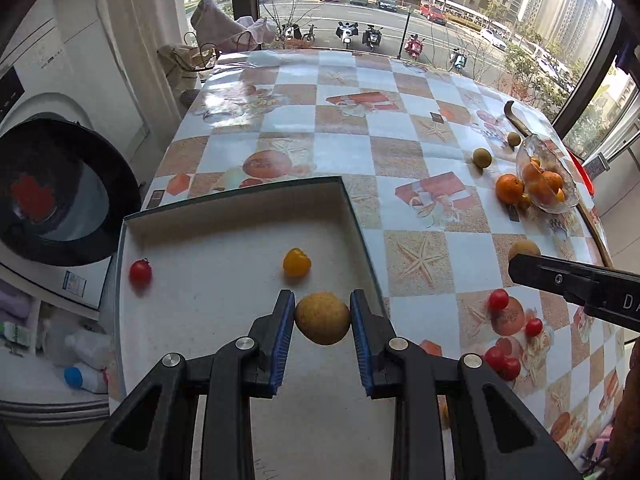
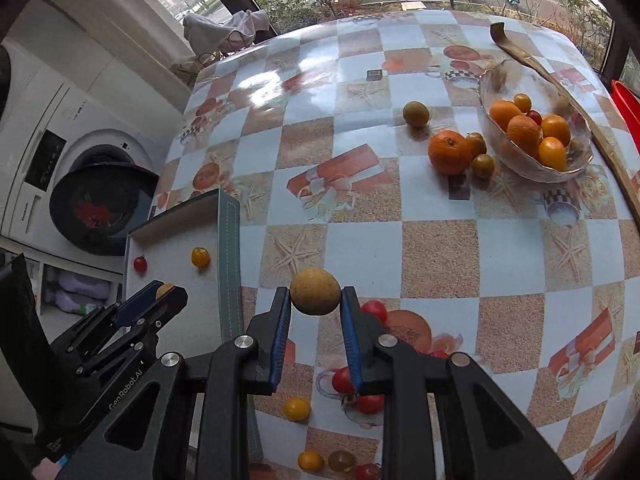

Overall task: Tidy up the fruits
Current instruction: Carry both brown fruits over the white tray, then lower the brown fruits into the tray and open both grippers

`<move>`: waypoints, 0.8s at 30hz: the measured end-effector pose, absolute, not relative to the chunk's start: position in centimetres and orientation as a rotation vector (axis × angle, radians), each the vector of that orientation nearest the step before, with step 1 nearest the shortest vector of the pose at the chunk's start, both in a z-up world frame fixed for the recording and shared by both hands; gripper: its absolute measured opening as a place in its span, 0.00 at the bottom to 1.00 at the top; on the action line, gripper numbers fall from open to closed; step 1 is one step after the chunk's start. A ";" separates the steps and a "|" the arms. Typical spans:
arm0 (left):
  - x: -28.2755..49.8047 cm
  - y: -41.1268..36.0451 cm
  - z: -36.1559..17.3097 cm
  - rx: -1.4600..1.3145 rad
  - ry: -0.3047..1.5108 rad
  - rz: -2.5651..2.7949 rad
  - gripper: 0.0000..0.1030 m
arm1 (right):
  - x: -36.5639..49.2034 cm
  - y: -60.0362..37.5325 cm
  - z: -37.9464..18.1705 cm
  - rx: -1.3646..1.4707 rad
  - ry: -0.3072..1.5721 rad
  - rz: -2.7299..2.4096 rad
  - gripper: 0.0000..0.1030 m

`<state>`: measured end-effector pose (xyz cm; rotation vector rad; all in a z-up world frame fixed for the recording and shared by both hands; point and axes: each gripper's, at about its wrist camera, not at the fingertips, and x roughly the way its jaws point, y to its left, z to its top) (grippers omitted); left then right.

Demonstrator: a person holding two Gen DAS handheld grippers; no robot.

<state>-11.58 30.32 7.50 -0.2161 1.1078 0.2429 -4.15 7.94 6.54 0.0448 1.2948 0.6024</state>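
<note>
My left gripper is shut on a round tan fruit above the white floor of a shallow box. In the box lie a red cherry tomato and a yellow tomato. My right gripper is shut on a second tan fruit over the checked tablecloth, just right of the box wall. Each gripper shows in the other's view: the right gripper at the right edge, the left gripper over the box.
A glass bowl of oranges stands far right, with a loose orange and small brown fruits beside it. Cherry tomatoes lie under my right gripper. A washing machine with its door open stands left of the table.
</note>
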 end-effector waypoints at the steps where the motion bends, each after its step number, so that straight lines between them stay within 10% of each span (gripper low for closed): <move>1: -12.0 31.4 7.3 -0.225 1.111 0.270 0.29 | -4.3 9.3 6.5 0.033 1.299 0.628 0.26; 24: -12.9 39.0 1.9 -0.258 1.210 0.466 0.30 | -2.1 25.2 -0.2 -0.178 1.397 0.739 0.27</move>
